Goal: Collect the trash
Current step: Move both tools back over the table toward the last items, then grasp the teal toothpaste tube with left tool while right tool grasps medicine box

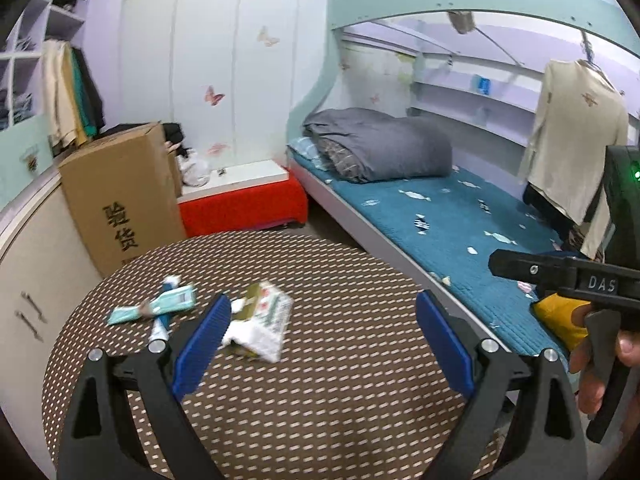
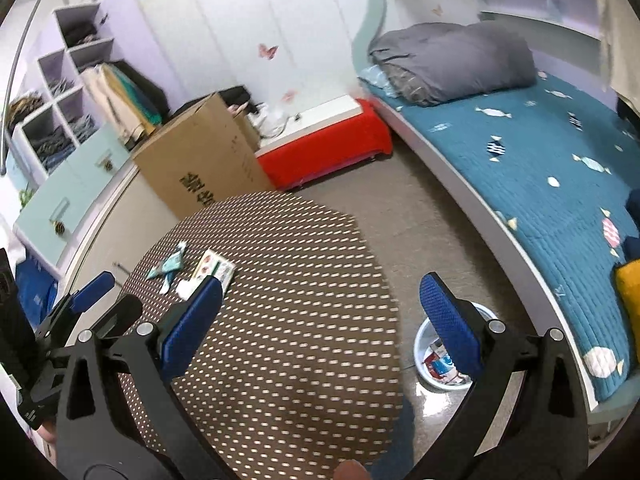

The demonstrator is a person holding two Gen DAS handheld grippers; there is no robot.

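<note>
- left gripper [image 1: 324, 332] spread wide, empty, hovering over round table [image 1: 340, 280]; right gripper [image 2: 320, 320] likewise released.
- crumpled wrapper [image 1: 260, 324] near table's left side, beside teal packets [image 1: 160, 308].
- probably light, crinkly, slippery; best pinched at raised fold.
- bin [image 2: 424, 344] on floor right of table.

Even, bright indoor light fills both views, with only soft shadows. Fisheye distortion bends the bed frame [image 2: 516, 256] and cabinets [image 1: 24, 264] near the dark circular edges. Slight motion blur smears the wrappers [image 1: 260, 326] and the round table [image 2: 280, 320] pattern.
</note>
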